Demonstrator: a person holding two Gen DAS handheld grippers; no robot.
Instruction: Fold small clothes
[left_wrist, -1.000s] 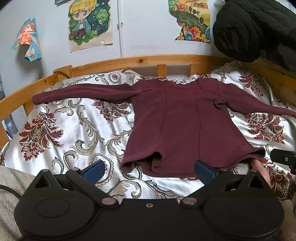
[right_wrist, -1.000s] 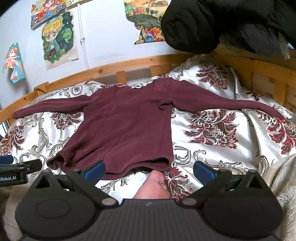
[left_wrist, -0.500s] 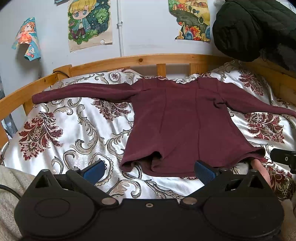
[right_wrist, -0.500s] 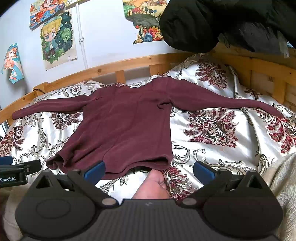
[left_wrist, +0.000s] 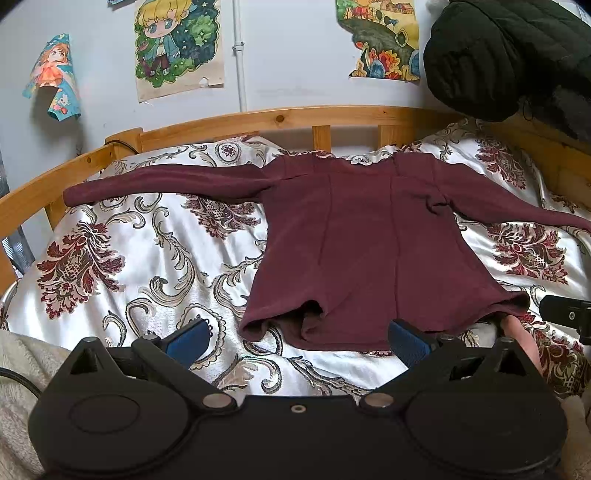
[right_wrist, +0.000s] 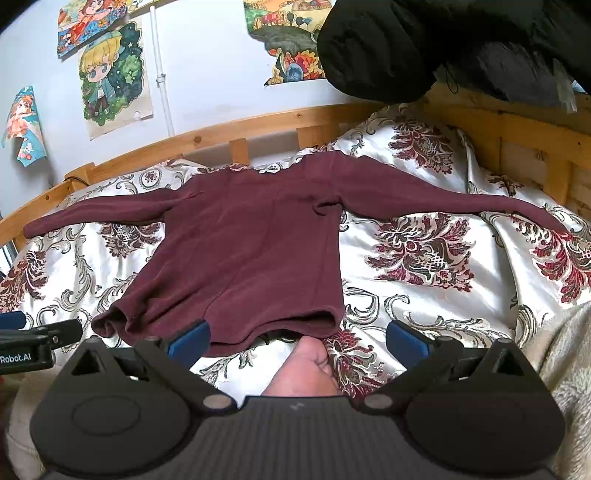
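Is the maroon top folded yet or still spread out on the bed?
Spread out. The maroon top lies flat on the bedspread, both sleeves stretched sideways.

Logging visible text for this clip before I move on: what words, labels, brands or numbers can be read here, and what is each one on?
"Robot.AI": white print on the black body of the left gripper, at the left edge of the right wrist view; the edge may cut off earlier letters.
Wall posters: cartoon artwork only, no lettering legible.
Maroon top, bedspread: no text.
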